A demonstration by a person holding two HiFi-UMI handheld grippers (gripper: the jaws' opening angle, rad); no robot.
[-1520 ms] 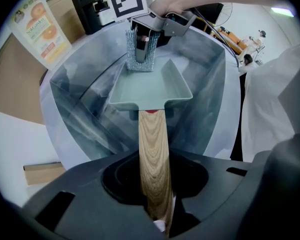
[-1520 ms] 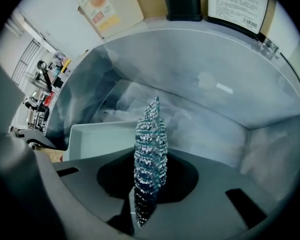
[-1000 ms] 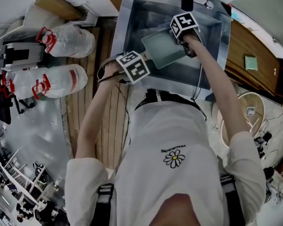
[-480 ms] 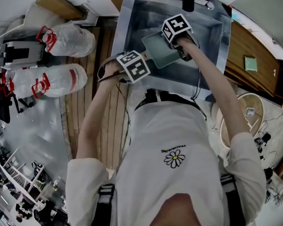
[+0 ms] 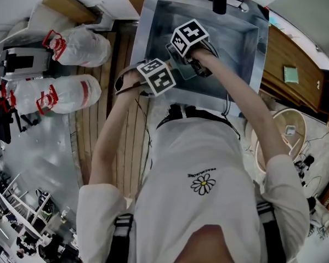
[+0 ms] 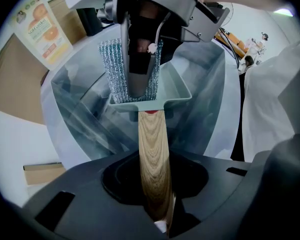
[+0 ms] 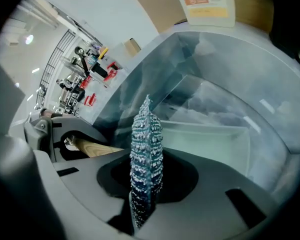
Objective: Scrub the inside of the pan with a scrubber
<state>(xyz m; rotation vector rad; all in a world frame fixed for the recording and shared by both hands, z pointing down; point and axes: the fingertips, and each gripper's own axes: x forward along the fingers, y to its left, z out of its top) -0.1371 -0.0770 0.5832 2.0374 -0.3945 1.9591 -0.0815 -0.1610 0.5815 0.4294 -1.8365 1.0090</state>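
Both clamped, left tool [image 6: 158,211] on pan's [image 6: 176,91] wooden handle [image 6: 152,154], right tool [image 7: 141,210] on glittery mesh scrubber [image 7: 146,149]

Smooth wood-grain pan handle [image 6: 152,154], glittery mesh scrubber [image 7: 146,149], matt metal sink [image 5: 244,34].

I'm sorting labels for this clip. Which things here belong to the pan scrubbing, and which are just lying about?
In use:
- pan, held by its wooden handle in the left gripper
- scrubber, clamped in the right gripper
- sink

Lying about:
- two plastic bags
- orange-labelled carton behind the sink
- green pad off to the right
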